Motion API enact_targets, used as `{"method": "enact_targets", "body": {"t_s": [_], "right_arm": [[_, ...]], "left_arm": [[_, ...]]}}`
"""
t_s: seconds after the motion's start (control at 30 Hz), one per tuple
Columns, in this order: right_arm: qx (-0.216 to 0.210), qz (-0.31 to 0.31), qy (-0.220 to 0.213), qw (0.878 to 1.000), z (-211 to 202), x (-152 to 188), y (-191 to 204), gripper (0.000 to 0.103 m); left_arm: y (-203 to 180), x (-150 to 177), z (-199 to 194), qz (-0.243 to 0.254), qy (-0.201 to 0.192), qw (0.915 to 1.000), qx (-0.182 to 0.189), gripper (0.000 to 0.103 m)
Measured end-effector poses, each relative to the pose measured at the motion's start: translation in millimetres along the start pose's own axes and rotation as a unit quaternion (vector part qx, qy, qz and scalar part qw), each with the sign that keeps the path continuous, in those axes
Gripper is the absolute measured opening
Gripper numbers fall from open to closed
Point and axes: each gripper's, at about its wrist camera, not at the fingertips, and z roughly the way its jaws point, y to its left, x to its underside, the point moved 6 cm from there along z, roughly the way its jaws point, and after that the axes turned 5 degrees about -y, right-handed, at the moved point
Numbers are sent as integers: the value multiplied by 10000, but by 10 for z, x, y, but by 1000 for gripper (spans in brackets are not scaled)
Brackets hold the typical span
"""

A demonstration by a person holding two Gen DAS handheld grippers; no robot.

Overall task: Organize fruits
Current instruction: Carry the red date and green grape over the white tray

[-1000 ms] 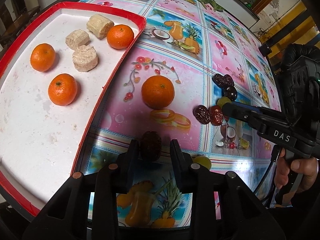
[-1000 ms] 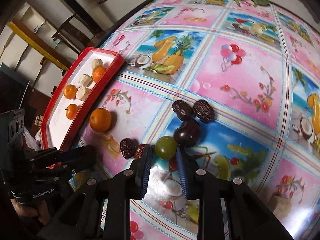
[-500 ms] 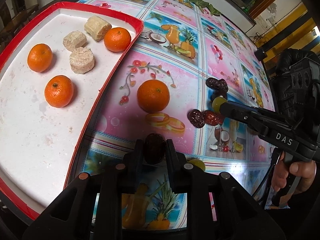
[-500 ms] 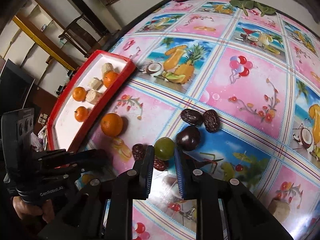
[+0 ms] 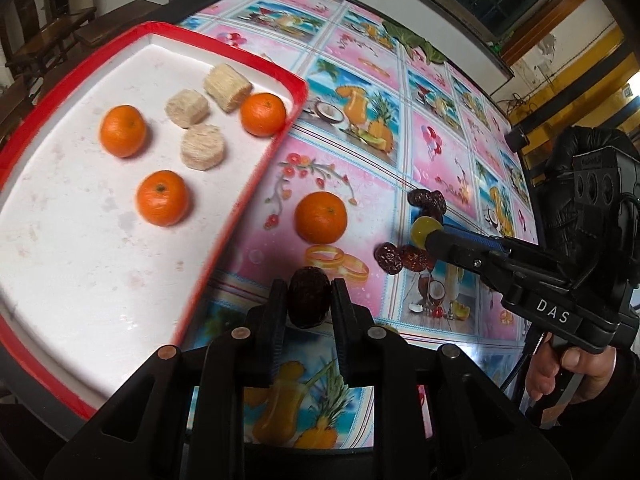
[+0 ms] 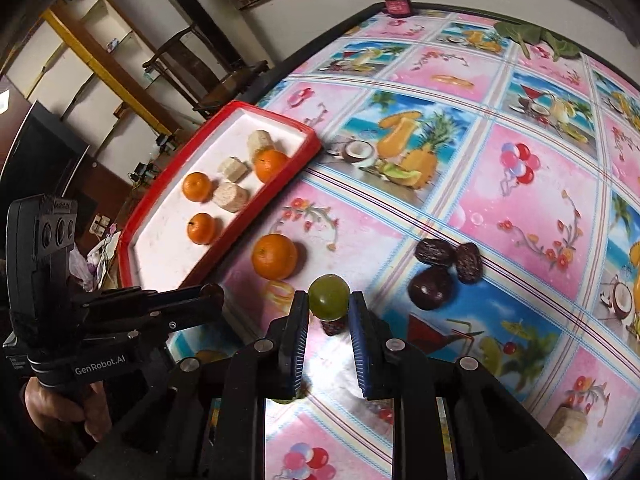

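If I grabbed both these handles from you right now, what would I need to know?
Left claw: shut on a dark fruit.
Right claw: shut on a green fruit.
Red tray: three oranges and three pale cut pieces, already in.
Left on the table: one orange, a dark round fruit, several dates.
Probably next: carry both held fruits to the tray.

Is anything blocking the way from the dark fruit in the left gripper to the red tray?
Nothing visible does. The dark fruit sits clamped in the left gripper, just off the red tray; only bare tablecloth lies between, and the loose orange sits farther back.
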Motion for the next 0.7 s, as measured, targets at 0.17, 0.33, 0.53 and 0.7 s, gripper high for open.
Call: {"method": "enact_targets", "body": {"t_s": [0.17, 0.33, 0.53, 0.7], "right_arm": [[-107, -121, -13, 9999, 3, -24, 137, 20], [-197, -269, 2, 9994, 32, -57, 262, 20], [-332, -437, 17, 9985, 78, -87, 450, 20], [-437, -607, 89, 9972, 154, -97, 618, 20]], "left_arm": [[154, 1, -152, -176, -144, 9997, -81, 19], [350, -4, -280, -412, -297, 9985, -195, 19], [497, 19, -361, -580, -392, 9971, -290, 19], [620, 57, -395, -702, -421, 9959, -375, 19]]}}
